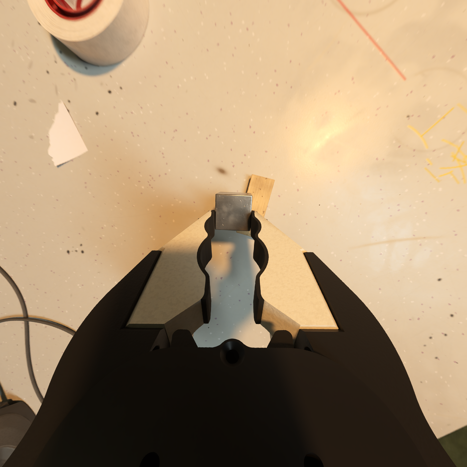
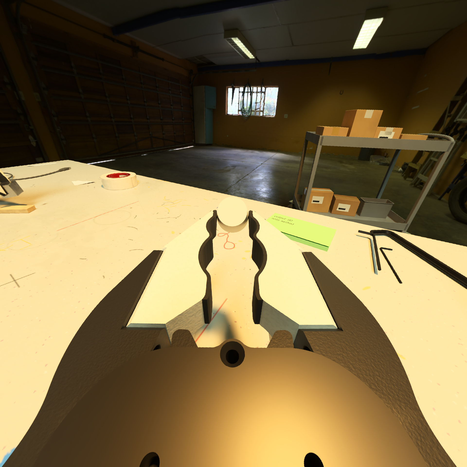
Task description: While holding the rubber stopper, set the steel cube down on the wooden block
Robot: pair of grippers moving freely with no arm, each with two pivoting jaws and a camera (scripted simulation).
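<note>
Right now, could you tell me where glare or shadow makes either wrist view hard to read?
Left wrist view: a warm glare patch washes the table right of the steel cube, and the left gripper body is nearly black. Right wrist view: the rubber stopper is overexposed, blending into the bright tabletop; the room behind is dim.

Dark printed writing stands on the green notepad (image 2: 304,231); white labels with black bars mark two cardboard boxes (image 2: 319,200).

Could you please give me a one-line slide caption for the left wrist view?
Left gripper holds the steel cube above the table, the wooden block just beyond.
</note>
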